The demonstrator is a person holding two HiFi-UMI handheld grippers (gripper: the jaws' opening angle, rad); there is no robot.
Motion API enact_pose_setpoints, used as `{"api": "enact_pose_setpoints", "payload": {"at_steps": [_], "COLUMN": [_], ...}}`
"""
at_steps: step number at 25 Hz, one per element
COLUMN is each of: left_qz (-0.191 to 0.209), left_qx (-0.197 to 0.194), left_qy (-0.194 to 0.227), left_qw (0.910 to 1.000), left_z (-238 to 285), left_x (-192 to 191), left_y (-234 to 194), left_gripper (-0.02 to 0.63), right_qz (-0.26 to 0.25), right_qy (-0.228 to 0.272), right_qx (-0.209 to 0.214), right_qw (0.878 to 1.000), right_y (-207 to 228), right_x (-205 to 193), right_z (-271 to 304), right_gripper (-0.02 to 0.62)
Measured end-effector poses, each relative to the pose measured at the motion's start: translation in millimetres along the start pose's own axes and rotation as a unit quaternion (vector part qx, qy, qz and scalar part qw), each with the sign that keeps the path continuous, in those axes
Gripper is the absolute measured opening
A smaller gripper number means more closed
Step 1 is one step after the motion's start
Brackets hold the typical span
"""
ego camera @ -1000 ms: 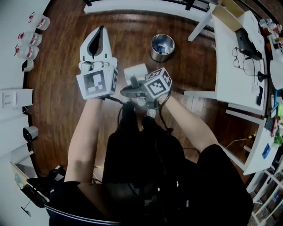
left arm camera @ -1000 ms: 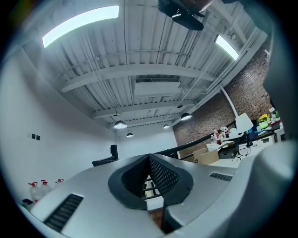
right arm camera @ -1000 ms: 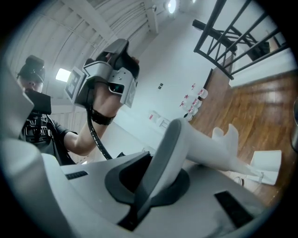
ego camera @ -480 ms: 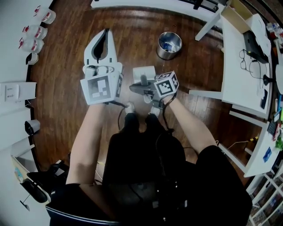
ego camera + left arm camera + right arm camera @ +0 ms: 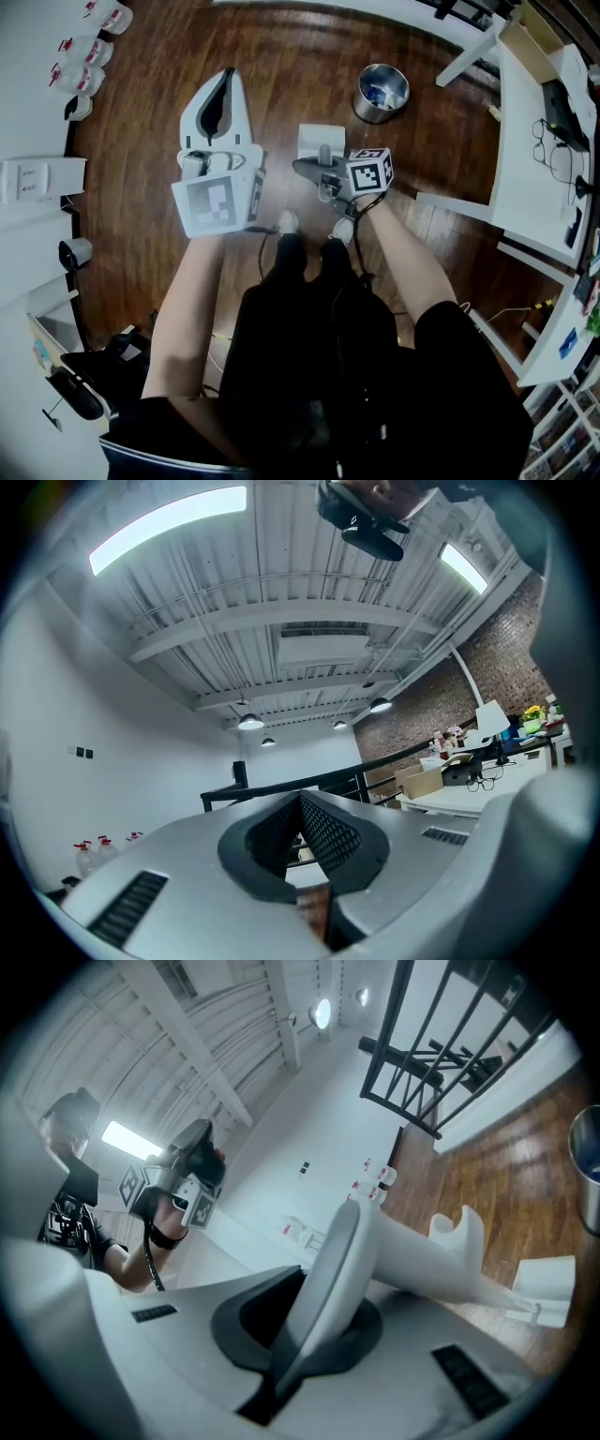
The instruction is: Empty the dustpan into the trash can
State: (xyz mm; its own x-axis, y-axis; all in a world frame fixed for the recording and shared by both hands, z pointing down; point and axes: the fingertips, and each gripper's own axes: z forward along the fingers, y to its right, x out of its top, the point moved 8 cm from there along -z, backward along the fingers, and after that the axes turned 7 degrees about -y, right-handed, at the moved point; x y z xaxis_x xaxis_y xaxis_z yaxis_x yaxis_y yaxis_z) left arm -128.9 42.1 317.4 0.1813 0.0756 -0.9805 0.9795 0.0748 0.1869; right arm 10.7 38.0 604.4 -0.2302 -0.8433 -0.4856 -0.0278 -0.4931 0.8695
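In the head view my right gripper [image 5: 307, 168] is shut on the handle of a white dustpan [image 5: 321, 141], held low over the wooden floor. The right gripper view shows the handle [image 5: 412, 1260] clamped between my right gripper's [image 5: 319, 1307] dark pads, with the pan [image 5: 548, 1283] out at the right. A round metal trash can [image 5: 382, 92] stands on the floor beyond and right of the pan, apart from it; its rim [image 5: 591, 1180] shows at the frame edge. My left gripper [image 5: 225, 80] is shut and holds nothing, and it stays left of the dustpan. Its pads [image 5: 319, 832] meet.
White desks [image 5: 534, 122] with glasses and a box stand at the right, with a slanted white leg [image 5: 469, 52] near the can. Spray bottles [image 5: 89, 47] line the white wall at the left. The person's shoes [image 5: 289, 222] are just behind the grippers.
The right gripper has sunk toward the floor with the dustpan in it. Both hands have shifted forward across the floor, and the trash can now sits further right in the head view.
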Motion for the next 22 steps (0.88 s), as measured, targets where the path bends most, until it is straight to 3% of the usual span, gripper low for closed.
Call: {"api": "enact_pose_setpoints", "payload": {"at_steps": [8,18,22], "left_qz": [-0.002,-0.014,-0.015], "left_qx": [0.004,-0.002,-0.004], "left_qy": [-0.014,-0.007,-0.005], "left_qw": [0.9999,0.9999,0.9999], "left_z": [-4,-5,-4], "left_x": [-16,-20,-14], "left_y": [-6,-5,-4], "left_gripper": [0.005,0.005,0.005], "right_qz": [0.015,0.035,0.056], "right_qy": [0.007,-0.105,-0.134], "right_qx": [-0.005,-0.025,-0.016], "right_qw": [1.0,0.993,0.989], "right_y": [14,5,6], "right_x": [6,-9,-19], "right_z": [16,34,32], "right_gripper": [0.006,0.012,0.084]}}
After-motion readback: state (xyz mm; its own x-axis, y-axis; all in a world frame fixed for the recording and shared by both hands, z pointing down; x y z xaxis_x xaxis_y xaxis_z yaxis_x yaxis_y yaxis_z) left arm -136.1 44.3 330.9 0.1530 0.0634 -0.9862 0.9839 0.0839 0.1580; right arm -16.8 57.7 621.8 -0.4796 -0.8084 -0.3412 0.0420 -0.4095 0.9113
